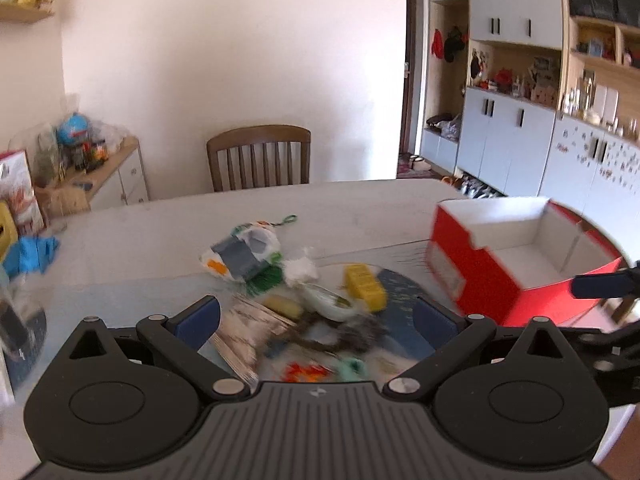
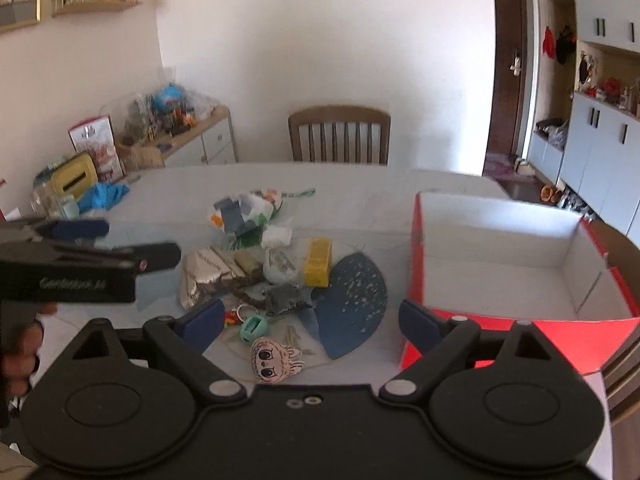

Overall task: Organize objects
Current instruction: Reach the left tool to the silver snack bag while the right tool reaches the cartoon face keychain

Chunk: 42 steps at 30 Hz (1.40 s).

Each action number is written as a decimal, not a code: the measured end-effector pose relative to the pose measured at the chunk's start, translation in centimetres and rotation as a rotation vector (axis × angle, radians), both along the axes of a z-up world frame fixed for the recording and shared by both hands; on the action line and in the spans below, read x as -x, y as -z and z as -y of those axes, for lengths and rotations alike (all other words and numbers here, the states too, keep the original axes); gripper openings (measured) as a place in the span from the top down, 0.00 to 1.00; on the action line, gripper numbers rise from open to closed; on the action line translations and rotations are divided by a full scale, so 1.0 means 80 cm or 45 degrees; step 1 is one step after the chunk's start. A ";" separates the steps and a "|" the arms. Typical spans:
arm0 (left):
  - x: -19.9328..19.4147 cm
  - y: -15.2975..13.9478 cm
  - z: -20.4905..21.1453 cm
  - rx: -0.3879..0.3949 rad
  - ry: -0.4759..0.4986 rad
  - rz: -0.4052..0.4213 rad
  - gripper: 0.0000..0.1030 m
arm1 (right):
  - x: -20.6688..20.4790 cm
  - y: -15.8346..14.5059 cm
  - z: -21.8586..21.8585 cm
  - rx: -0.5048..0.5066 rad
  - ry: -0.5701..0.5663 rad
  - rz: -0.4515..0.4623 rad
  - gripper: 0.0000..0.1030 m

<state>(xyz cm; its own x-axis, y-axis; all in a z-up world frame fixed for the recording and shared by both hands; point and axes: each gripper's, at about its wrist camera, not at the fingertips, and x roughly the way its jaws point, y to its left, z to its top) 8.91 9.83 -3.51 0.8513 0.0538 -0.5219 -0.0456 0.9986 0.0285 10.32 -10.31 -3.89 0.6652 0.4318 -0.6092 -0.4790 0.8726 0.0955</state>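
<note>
Claws both spread wide, nothing between the pads. Left claw (image 1: 316, 316) hovers tilted down over a heap of small items on the pale counter (image 1: 160, 224); its view is motion-blurred. Right claw (image 2: 312, 322) hovers tilted down over the near edge of the same heap, and the left one also shows at the left of its view, held by a hand (image 2: 18, 354). Between the right pads: mint keychain (image 2: 253, 328), cartoon-face charm (image 2: 276, 360) nearest the camera. Further out: dark blue mat (image 2: 356, 296) with a yellow block (image 2: 318, 262) at its far edge, crumpled silver wrapper (image 2: 200, 276) to the left, grey part (image 2: 234, 216) on a plastic bag behind. Red box (image 2: 520, 336), white inside, open and empty, stands just right of the heap. Wooden chair (image 2: 339, 134) at the counter's far side.
</note>
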 end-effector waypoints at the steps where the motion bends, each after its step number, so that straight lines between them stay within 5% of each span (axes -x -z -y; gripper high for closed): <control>1: -0.009 0.006 -0.007 -0.011 0.014 -0.002 0.00 | -0.004 0.005 -0.006 0.009 -0.006 -0.013 0.11; 18: -0.129 0.121 -0.084 -0.140 0.135 -0.208 0.00 | -0.054 0.087 -0.070 0.174 -0.063 -0.251 0.21; 24: -0.153 0.142 -0.096 -0.136 0.171 -0.253 0.01 | -0.060 0.105 -0.086 0.212 -0.098 -0.300 0.26; 29: -0.161 0.148 -0.117 -0.029 0.164 -0.272 0.01 | -0.063 0.111 -0.092 0.216 -0.113 -0.328 0.30; 42: -0.166 0.154 -0.129 0.025 0.210 -0.290 0.31 | -0.068 0.120 -0.103 0.241 -0.099 -0.374 0.50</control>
<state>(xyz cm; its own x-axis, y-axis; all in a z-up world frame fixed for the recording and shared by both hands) 22.20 20.16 -15.85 0.7084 -0.0876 -0.7004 0.1227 0.9924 -0.0001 15.76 -2.11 -13.53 0.4196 0.3354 -0.8435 -0.5208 0.8500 0.0790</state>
